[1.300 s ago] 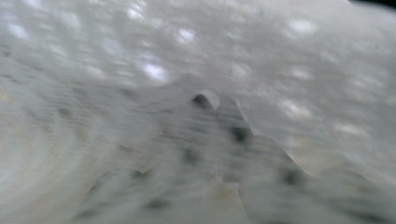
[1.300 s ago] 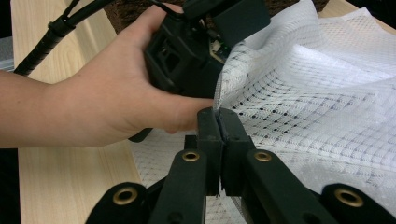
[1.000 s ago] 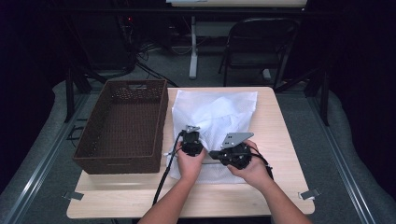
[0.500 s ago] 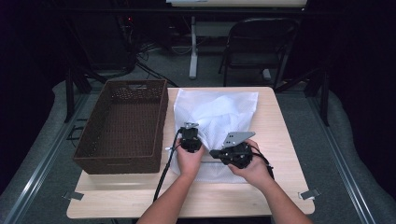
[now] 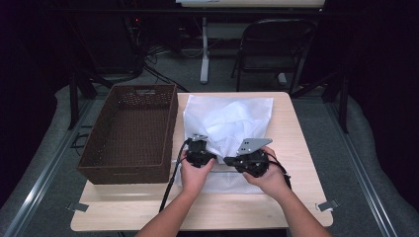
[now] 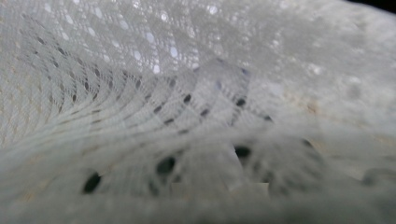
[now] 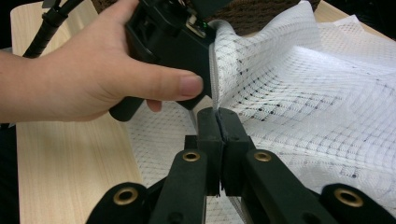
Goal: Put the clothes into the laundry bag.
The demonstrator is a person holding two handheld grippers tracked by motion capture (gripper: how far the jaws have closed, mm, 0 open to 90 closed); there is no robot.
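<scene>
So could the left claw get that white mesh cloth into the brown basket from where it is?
Probably yes: the basket sits open right beside the left claw, nothing between, though the right claw pinches the mesh cloth.

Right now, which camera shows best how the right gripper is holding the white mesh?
Right gripper view: the right gripper pinches a fold of the white mesh. The high view shows hand and gripper from above; the left gripper view, blurred mesh.

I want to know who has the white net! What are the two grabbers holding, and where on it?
The right gripper pinches the white mesh bag at a raised fold near its front edge. The left gripper is against the mesh; its hold cannot be told.
</scene>
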